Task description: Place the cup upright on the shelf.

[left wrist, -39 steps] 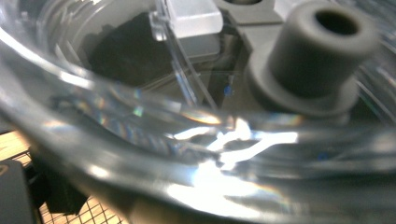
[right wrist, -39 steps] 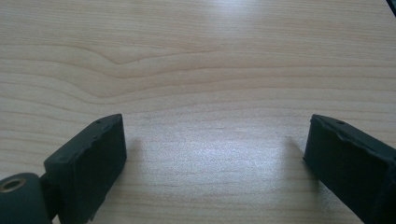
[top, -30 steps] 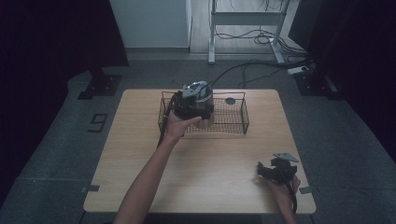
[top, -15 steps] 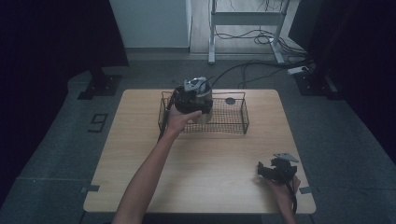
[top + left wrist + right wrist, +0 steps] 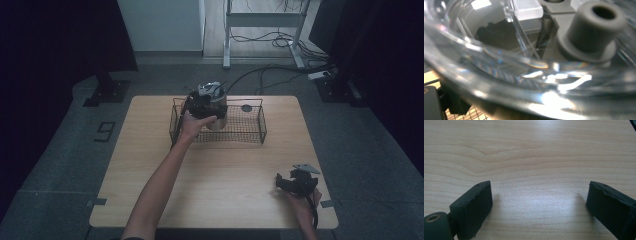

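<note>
My left gripper (image 5: 209, 102) is at the near-left end of the wire basket (image 5: 250, 131), pressed up against a clear plastic jar (image 5: 218, 111) that stands inside it. In the left gripper view the jar's (image 5: 524, 75) curved wall sits so close that it blurs, with a grey hub (image 5: 594, 30) showing through it just ahead and to the right of the jaws. One black jaw edge peeks in at the lower left, but I cannot tell whether the jaws are closed on the jar or only against it — the glare hides the rest. I judge the jar is being held by its wall so it can go over the basket's rim upright.

My right gripper (image 5: 295, 182) rests low near the bench's (image 5: 150, 165) near-right corner, well apart from the basket. Its jaws stand wide apart with only bare wood (image 5: 536, 170) between and ahead of them — parked, I think, to keep the left arm's path free.

A small dark disc (image 5: 246, 108) lies beyond the basket.
</note>
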